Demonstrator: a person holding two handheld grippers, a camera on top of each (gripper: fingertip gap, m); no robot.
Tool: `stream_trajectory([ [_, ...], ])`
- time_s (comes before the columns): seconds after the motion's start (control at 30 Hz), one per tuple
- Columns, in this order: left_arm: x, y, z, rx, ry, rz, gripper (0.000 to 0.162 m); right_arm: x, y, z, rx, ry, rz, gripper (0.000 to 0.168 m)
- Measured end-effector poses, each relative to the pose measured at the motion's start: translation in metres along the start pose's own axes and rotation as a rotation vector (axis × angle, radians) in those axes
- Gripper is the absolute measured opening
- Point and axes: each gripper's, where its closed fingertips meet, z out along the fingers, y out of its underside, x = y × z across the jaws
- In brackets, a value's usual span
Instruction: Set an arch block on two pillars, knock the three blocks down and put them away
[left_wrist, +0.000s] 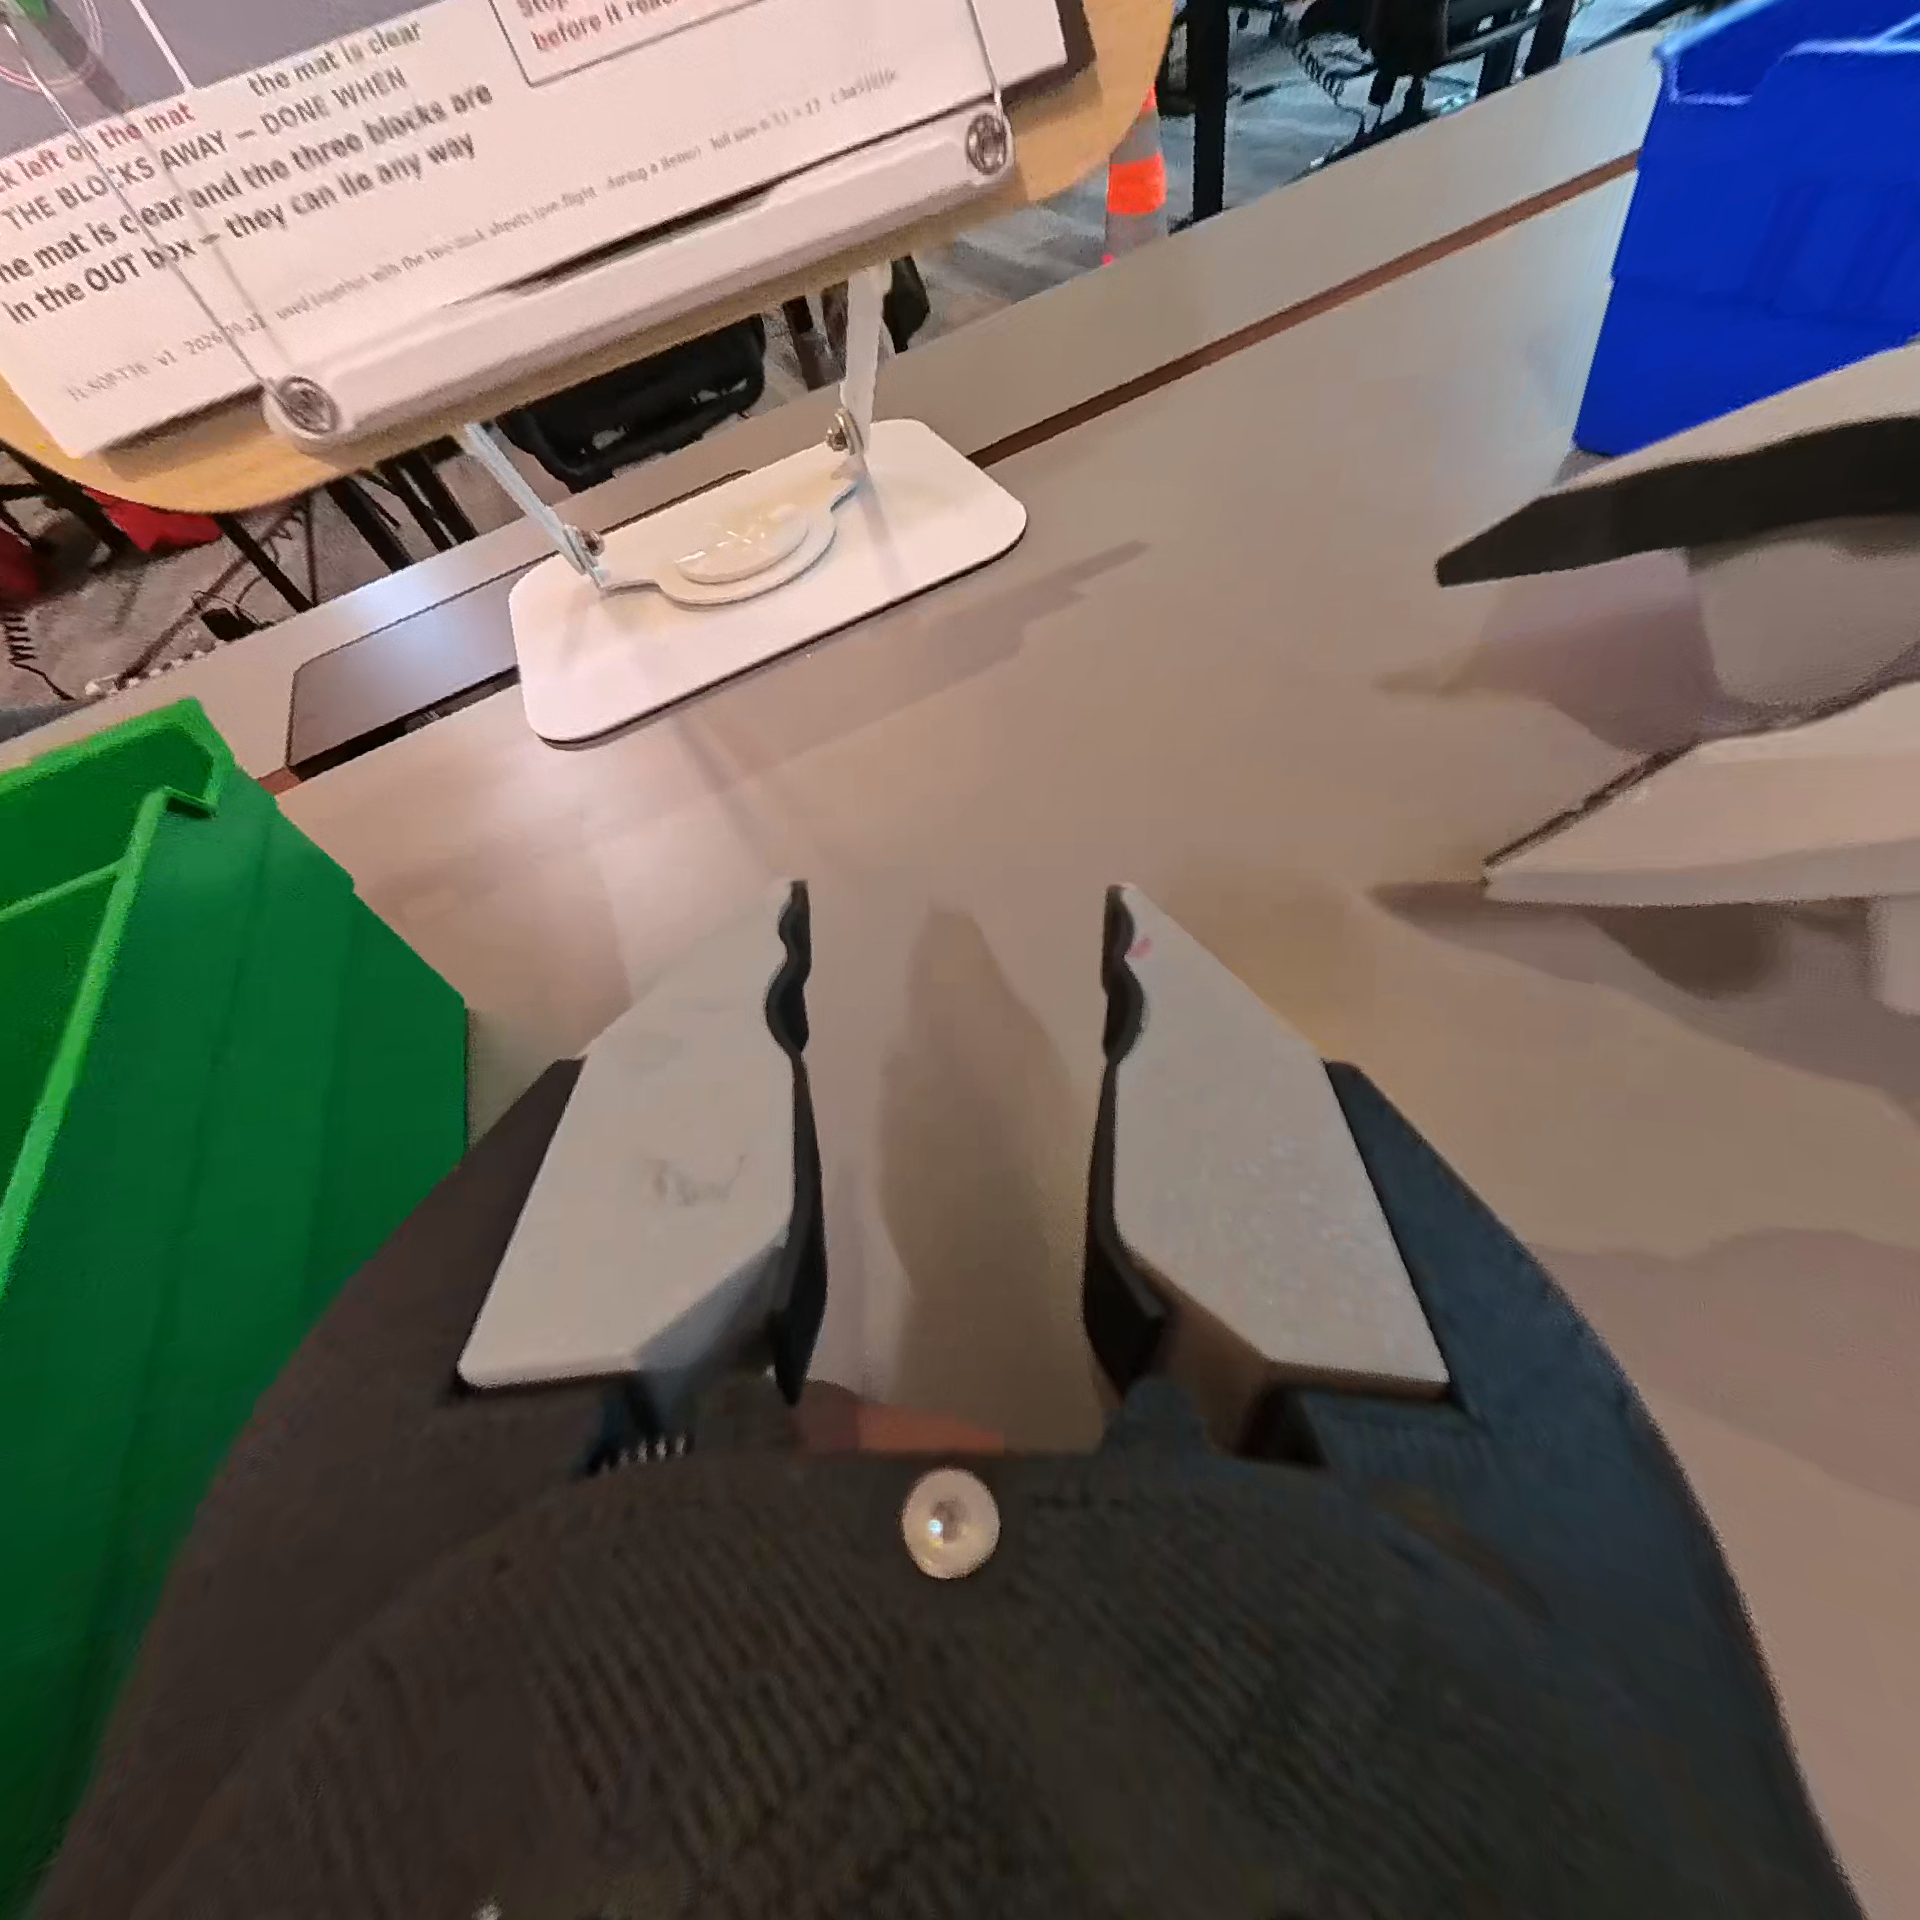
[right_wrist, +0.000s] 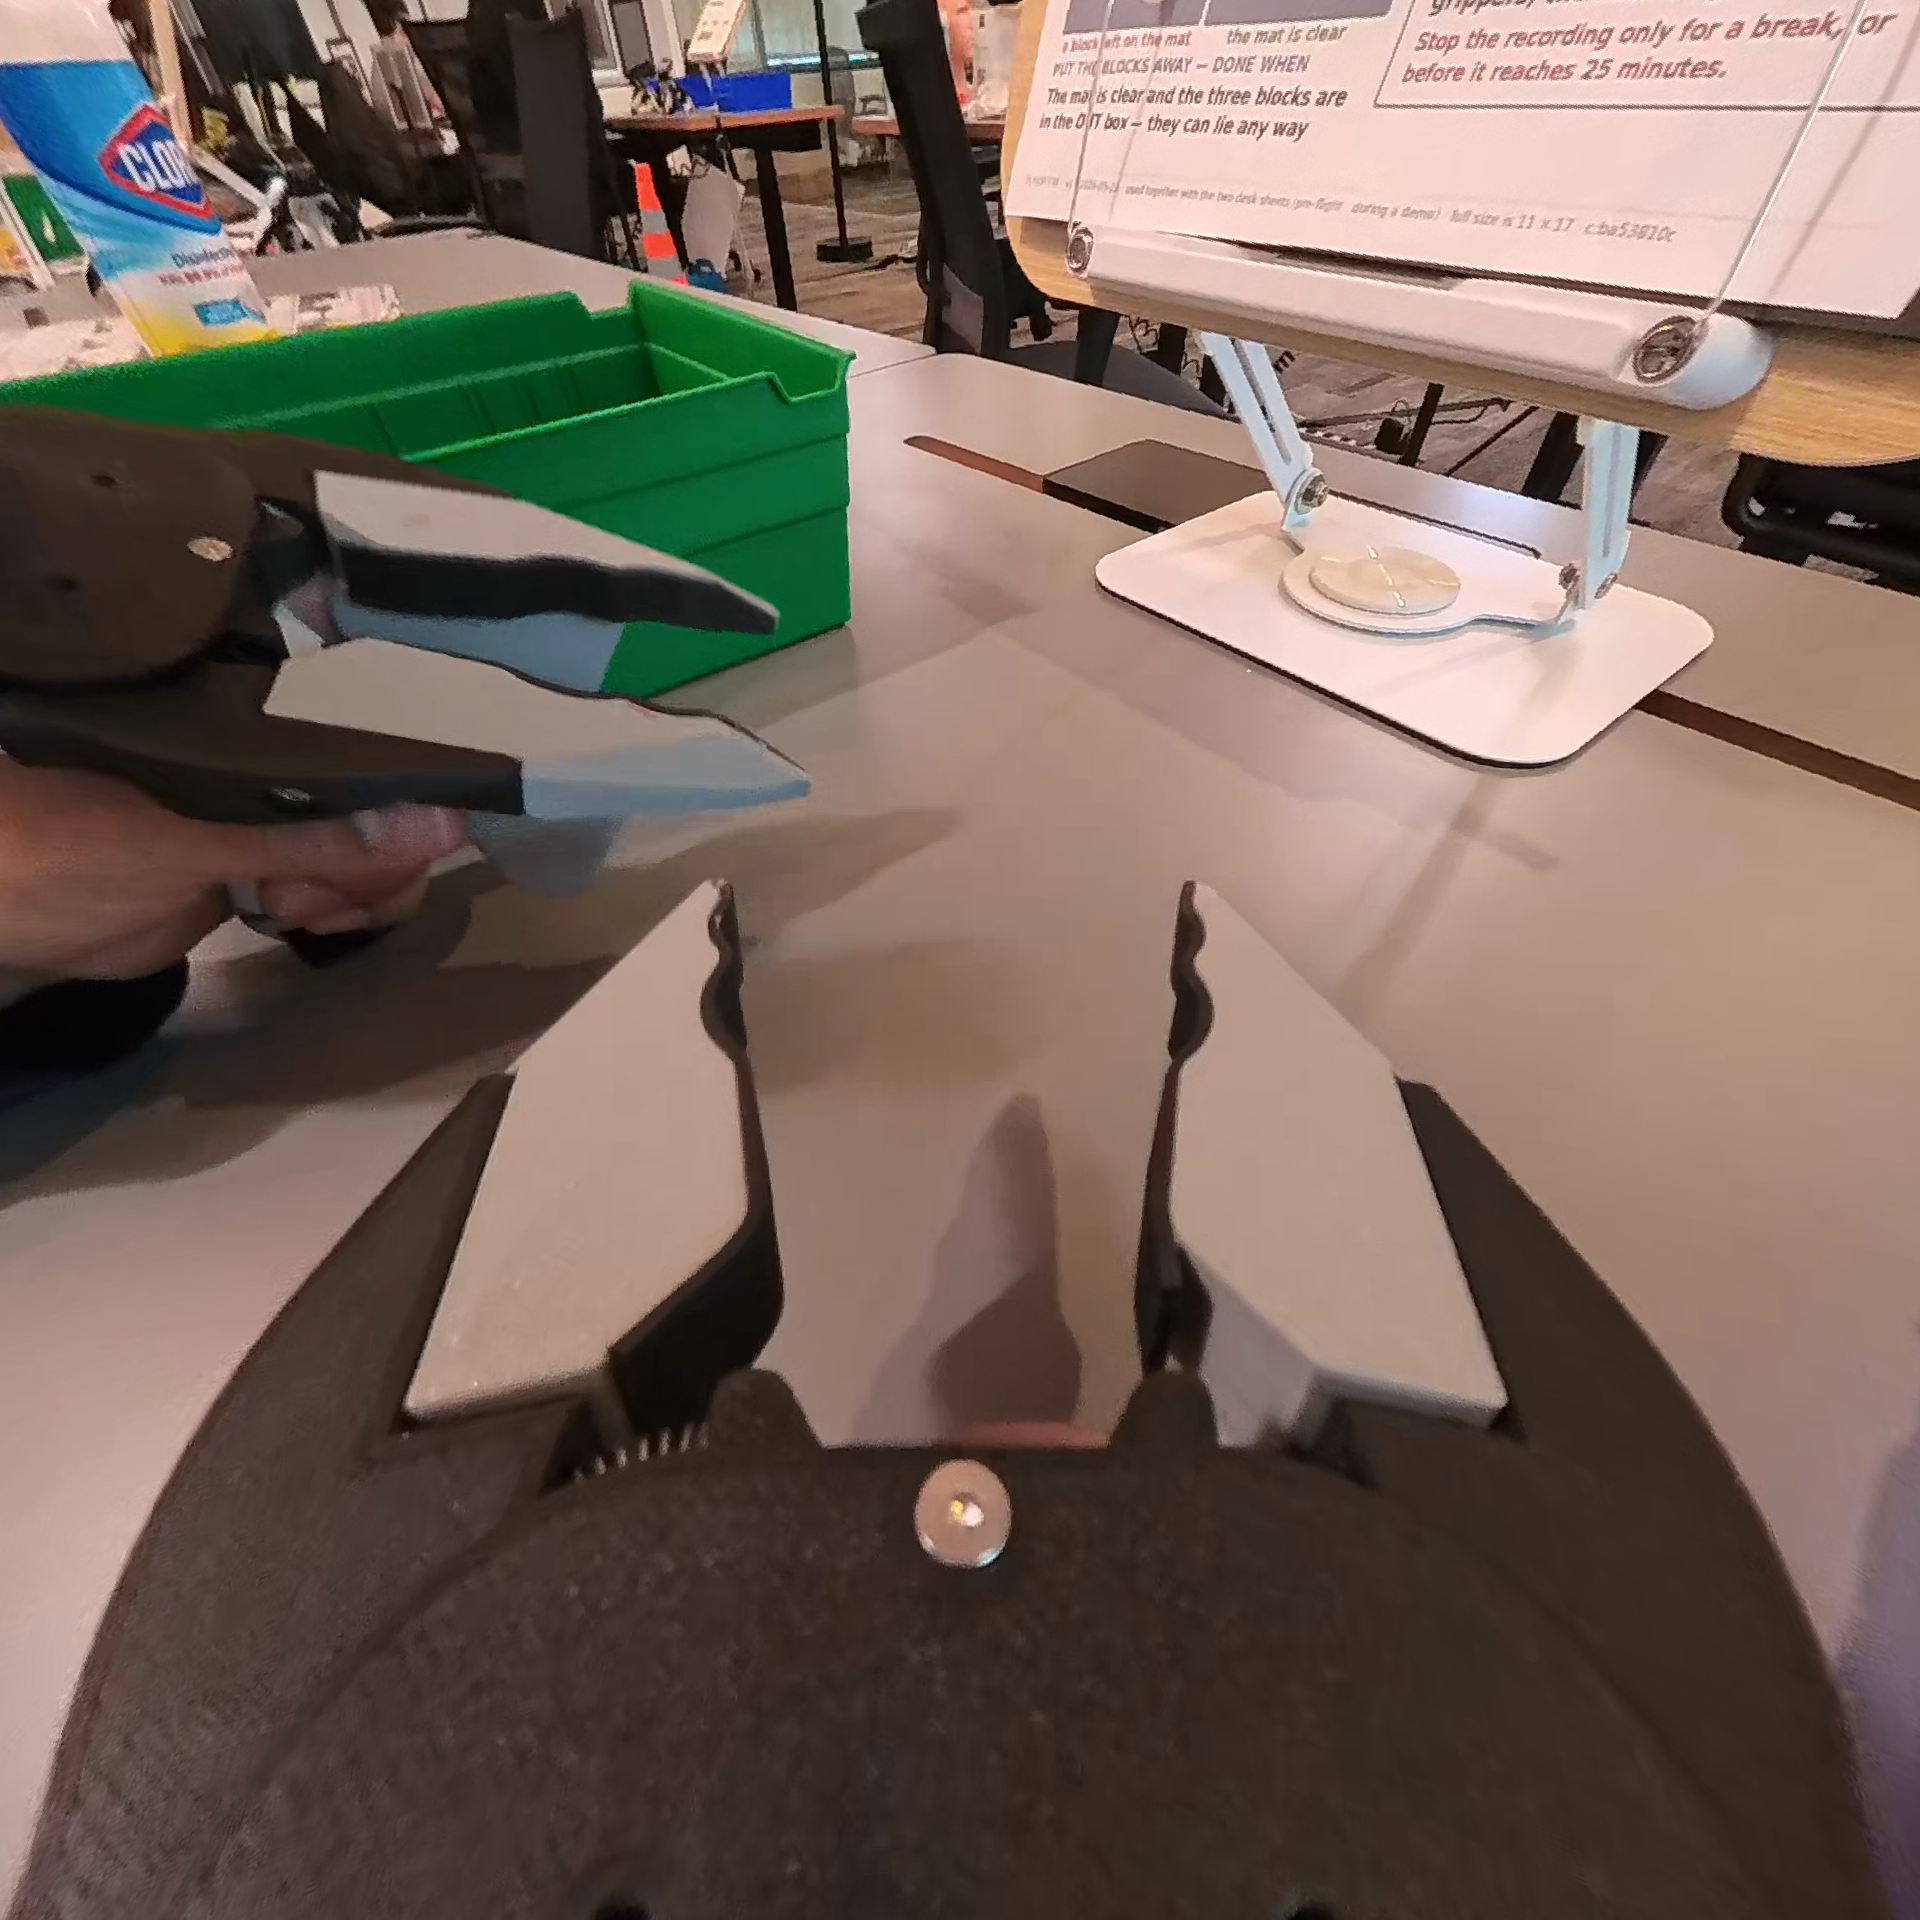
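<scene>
Your left gripper (left_wrist: 951, 904) is held with its jaws a moderate way apart and nothing between them, just bare table (left_wrist: 1195, 790) showing through the gap. Your right gripper (right_wrist: 956, 904) is spread a little wider and is just as empty. Both hover low over the tabletop, pointing toward the white stand (right_wrist: 1403, 623) that props up the instruction sheet (right_wrist: 1455, 114) — a resting pose, I'd judge, not a reach for anything.

The blocks themselves — arch and pillars — appear in neither view, so you can't tell from here whether they're waiting or already stowed. The green bin (right_wrist: 623, 436) sits close to your left gripper; the compartments that show look empty, though part of its inside is hidden. The blue bin (left_wrist: 1766, 229) stands farther back on the right, its inside out of sight. From the right wrist view your hand (right_wrist: 156, 883) grips the left tool's handle
</scene>
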Motion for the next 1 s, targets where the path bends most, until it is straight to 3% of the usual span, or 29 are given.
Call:
stream_trajectory([
  [0.2,0.003,-0.019,-0.012,0.089,0.017,-0.038,0.055,-0.002,0.002,0.003,-0.02,0.004,-0.036,0.078],
  [0.83,0.017,-0.012,-0.006,0.057,0.045,-0.02,0.054,0.004,0.0,0.002,-0.003,0.048,-0.052,0.068],
  [1.0,0.017,-0.012,-0.005,0.057,0.042,-0.02,0.054,0.016,-0.015,0.009,0.055,0.107,0.001,0.066],
])
